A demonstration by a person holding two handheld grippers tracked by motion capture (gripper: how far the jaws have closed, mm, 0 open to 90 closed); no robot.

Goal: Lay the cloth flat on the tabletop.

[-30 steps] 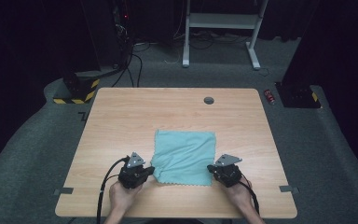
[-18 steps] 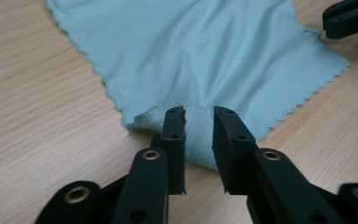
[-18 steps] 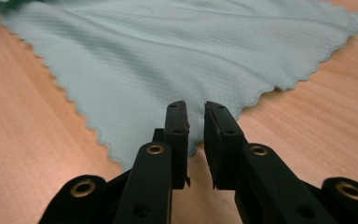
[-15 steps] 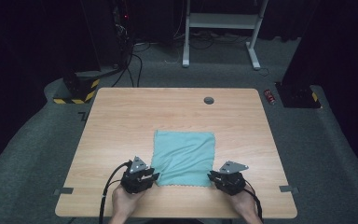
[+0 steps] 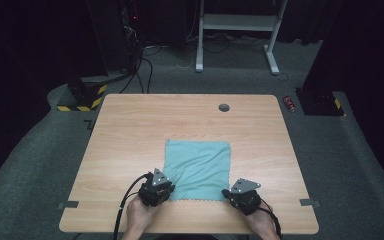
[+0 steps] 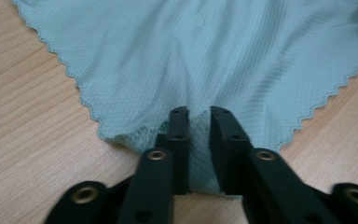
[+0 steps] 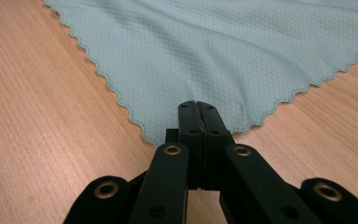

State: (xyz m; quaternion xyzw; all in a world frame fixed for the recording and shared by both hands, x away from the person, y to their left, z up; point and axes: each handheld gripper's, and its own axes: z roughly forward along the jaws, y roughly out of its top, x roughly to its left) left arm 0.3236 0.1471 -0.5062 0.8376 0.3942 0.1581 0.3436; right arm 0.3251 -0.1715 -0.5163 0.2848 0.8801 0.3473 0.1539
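Observation:
A square teal cloth (image 5: 197, 167) lies flat on the wooden table (image 5: 130, 130), close to its front edge. My left gripper (image 5: 169, 192) is at the cloth's near left corner. In the left gripper view, its jaws (image 6: 199, 114) have just been closing; bunched cloth (image 6: 214, 51) fills the narrow gap and creases run up to the tips. My right gripper (image 5: 226, 193) is at the near right corner. In the right gripper view it (image 7: 198, 108) is shut tight on the corner of the cloth (image 7: 223, 51).
A black grommet (image 5: 224, 107) sits in the table's far side. Grey tape marks (image 5: 68, 205) are stuck near the front corners. On the floor behind are a white desk frame (image 5: 240, 22), cables, a striped base (image 5: 82, 100) and a small red object (image 5: 290, 103).
Both grippers shifted slightly toward the front edge, at the cloth's near corners. The cloth has gone from skewed to square and flatter.

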